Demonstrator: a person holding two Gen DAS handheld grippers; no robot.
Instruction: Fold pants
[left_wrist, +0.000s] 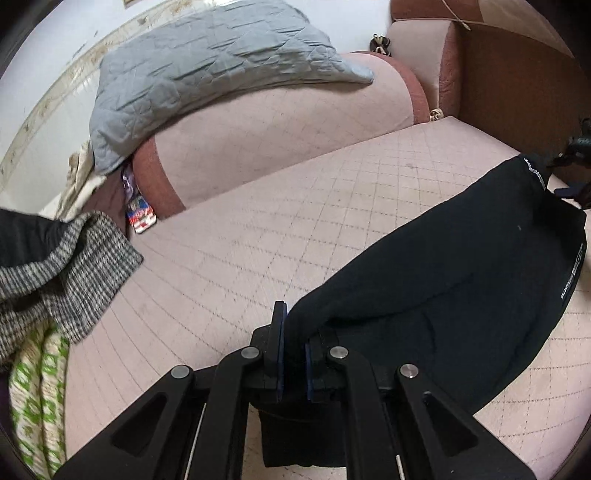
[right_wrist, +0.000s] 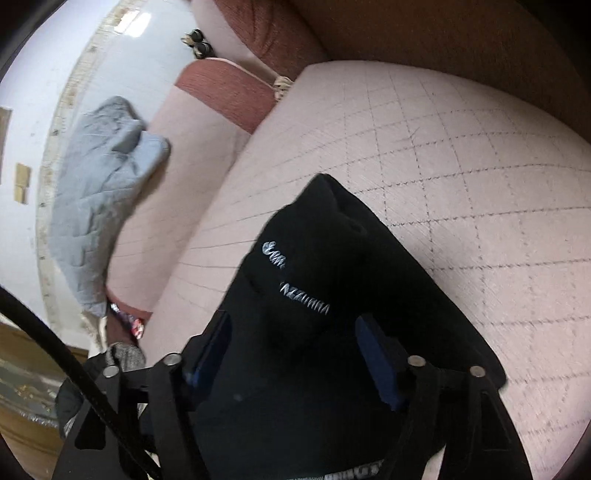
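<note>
While left claw (left_wrist: 294, 345) pinches pants (left_wrist: 443, 280) edge | right claw (right_wrist: 295, 354) agape

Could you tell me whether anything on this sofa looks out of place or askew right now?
Nothing looks damaged or spilled. The grey quilted cover hangs crookedly off the backrest, and a checked garment lies heaped at the seat's end. The black pants lie half-gathered, pinched by the left tongs.

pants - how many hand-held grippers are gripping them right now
1 for certain. The left hand-held gripper is shut on a corner of the black pants. The right hand-held gripper stands open around bunched cloth, its pads apart.
</note>
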